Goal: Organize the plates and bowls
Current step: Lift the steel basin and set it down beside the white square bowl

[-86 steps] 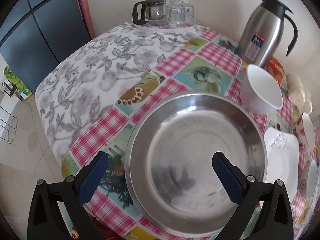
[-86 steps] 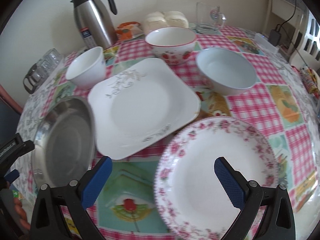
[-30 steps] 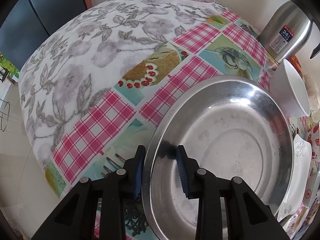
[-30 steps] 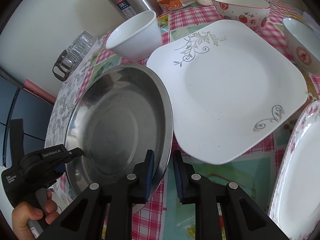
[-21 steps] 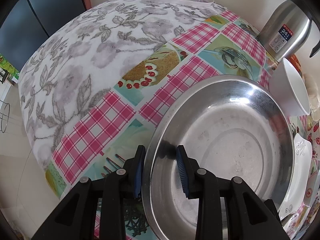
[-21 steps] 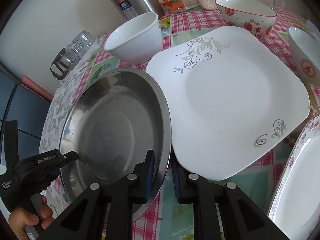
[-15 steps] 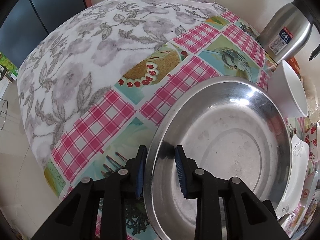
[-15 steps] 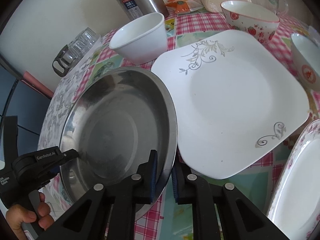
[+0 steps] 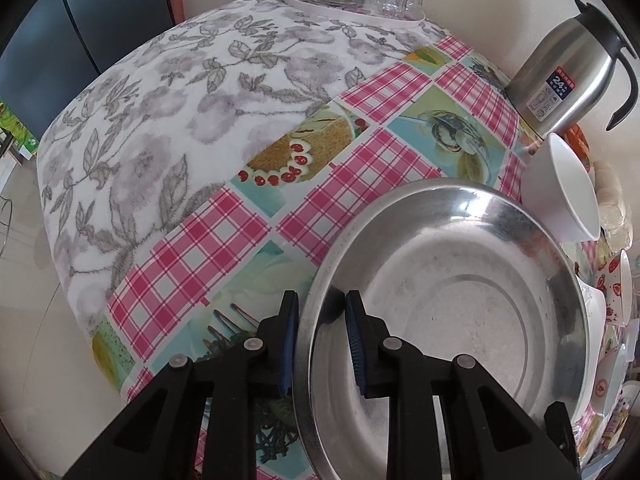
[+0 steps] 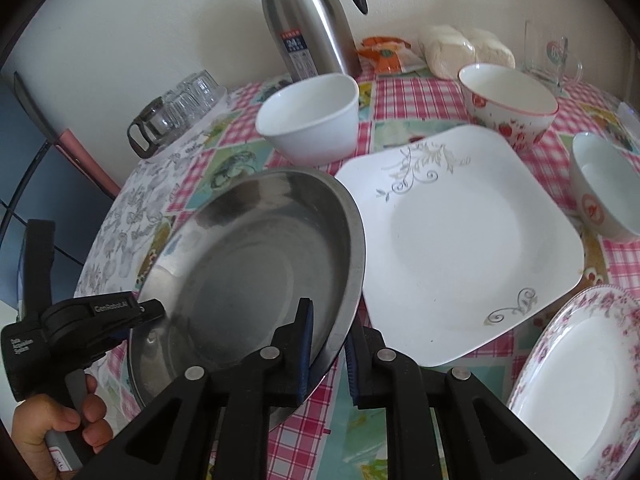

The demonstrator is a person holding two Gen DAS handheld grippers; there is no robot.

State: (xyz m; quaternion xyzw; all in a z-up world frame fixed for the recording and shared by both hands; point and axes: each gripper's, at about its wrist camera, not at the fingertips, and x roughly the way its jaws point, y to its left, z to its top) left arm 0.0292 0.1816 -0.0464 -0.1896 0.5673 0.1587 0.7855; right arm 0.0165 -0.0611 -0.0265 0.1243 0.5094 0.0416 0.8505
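A: What is the surface here?

B: A table [image 9: 224,236] against a pale wall, with a pink check cloth and a grey leaf cloth on its left part.

A: And from the left side, what do you see?

B: In the right wrist view, the left gripper [image 10: 152,312] is at the far left. Its fingers are closed on the left rim of the steel pan [image 10: 248,264], one finger inside and one outside. The right gripper [image 10: 326,344] is closed on the near right rim in the same way. So the pan lies between the two tools, and its right edge hangs over the square plate [image 10: 460,248].

A: Does the pan touch the table?

B: I cannot tell; it looks tilted.

A: What is further right?

B: Behind the pan is a white bowl [image 10: 308,118] and a thermos [image 10: 312,20]. Then the strawberry bowl [image 10: 508,100], a bowl with a red mark [image 10: 604,200], and the floral plate [image 10: 580,380] at the near right.
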